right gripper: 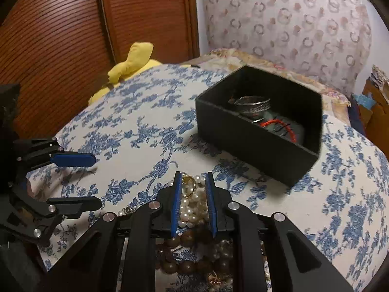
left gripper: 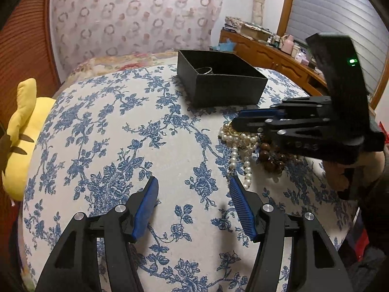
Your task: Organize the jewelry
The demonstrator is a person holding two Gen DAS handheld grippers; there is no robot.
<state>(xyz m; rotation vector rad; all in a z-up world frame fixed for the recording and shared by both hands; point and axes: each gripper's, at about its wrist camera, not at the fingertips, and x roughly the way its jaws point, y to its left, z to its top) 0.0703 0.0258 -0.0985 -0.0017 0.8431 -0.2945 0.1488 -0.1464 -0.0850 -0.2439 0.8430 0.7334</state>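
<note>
A heap of jewelry lies on the blue-flowered bedspread: a white pearl strand, brown wooden beads and a gold ring. My right gripper hovers just over this heap with its jaws a narrow gap apart. Pearls show through the gap and I see no pad pressing on them. Behind it stands a black open box holding a silver bangle and a red cord. My left gripper is open over bare bedspread, left of the heap.
A yellow plush toy lies at the bed's left edge by a wooden slatted door. A patterned pillow stands behind the box. At the far right is a cluttered wooden dresser.
</note>
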